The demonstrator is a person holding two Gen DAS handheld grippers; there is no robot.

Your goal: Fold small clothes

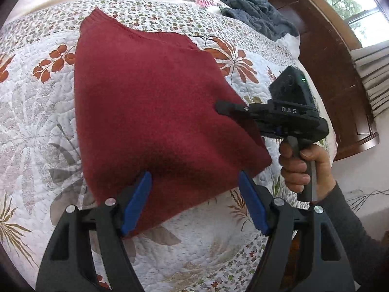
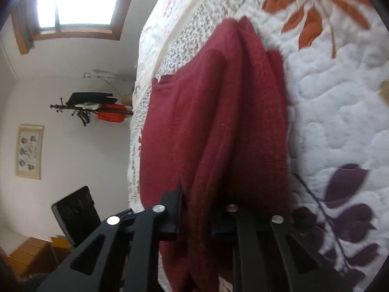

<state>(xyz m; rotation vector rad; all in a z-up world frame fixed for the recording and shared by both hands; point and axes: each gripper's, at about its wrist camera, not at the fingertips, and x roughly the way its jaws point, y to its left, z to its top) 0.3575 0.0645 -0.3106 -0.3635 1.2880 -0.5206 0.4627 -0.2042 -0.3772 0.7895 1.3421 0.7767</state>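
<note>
A dark red knitted sweater (image 1: 150, 102) lies folded on the floral quilt (image 1: 36, 121). My left gripper (image 1: 195, 197) is open, its blue pads (image 1: 137, 202) spread wide over the sweater's near edge, and nothing is pinched between them. To the right, a hand (image 1: 304, 165) holds my right gripper (image 1: 220, 108), whose tip sits at the sweater's right edge. In the right wrist view the right gripper (image 2: 204, 216) is shut on a raised fold of the red sweater (image 2: 218, 121). That fold hides its pads.
A blue-grey towel (image 1: 255, 7) lies crumpled at the far end of the bed by the dark wooden headboard (image 1: 328, 73). Beyond the bed's side stand a coat rack (image 2: 97, 109) and a black chair (image 2: 75, 216). Windows (image 2: 77, 0) light the room.
</note>
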